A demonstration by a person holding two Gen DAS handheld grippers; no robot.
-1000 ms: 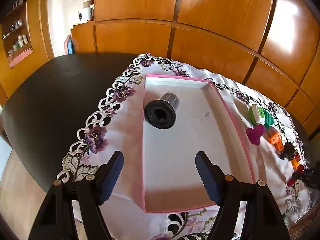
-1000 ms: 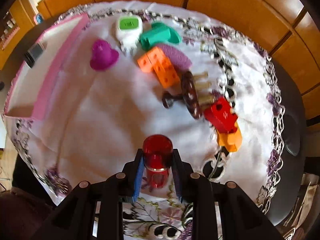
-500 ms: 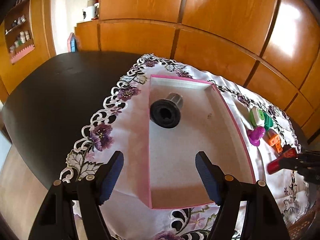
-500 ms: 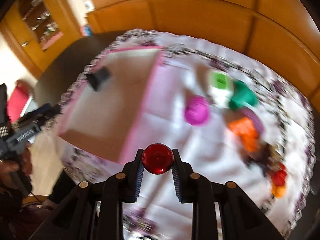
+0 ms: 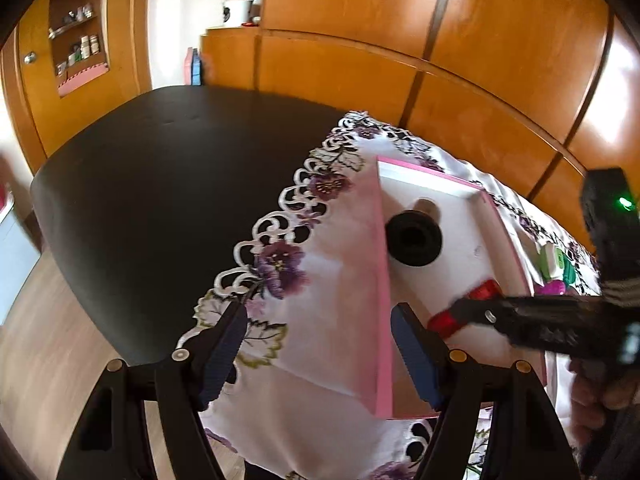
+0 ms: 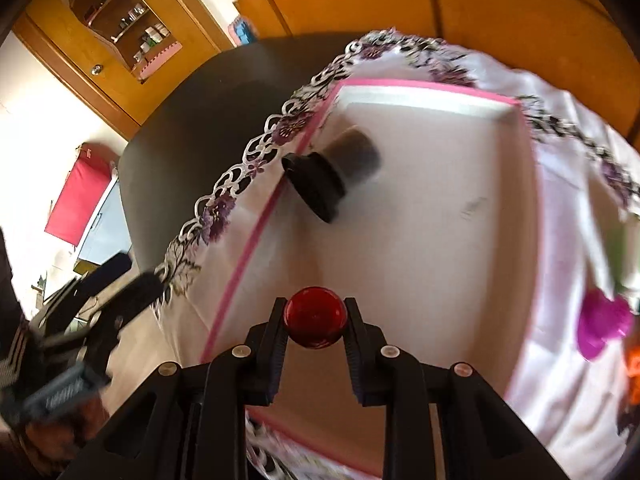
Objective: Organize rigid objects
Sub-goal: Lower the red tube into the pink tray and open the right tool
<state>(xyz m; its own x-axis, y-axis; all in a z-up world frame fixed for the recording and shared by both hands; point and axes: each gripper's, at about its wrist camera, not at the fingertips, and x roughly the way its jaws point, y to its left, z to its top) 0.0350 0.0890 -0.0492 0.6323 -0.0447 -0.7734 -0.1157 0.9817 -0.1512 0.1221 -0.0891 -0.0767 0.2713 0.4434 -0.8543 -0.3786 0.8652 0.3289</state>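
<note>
The right hand-held gripper (image 6: 315,322) pinches a glossy red round-topped plastic piece (image 6: 315,322) above the near end of the pink-rimmed white cardboard tray (image 6: 436,94); the left hand-held gripper (image 5: 318,350) gapes empty; no writing readable

A glossy red piece (image 6: 314,317) is showing between black jaws with blue pads (image 5: 412,354), a white tray (image 6: 420,240) is wearing a pink rim, its black cylinder (image 6: 320,178) is looking matte, and the white cloth (image 5: 320,320) is displaying purple flowers against a black table (image 5: 160,184).
</note>
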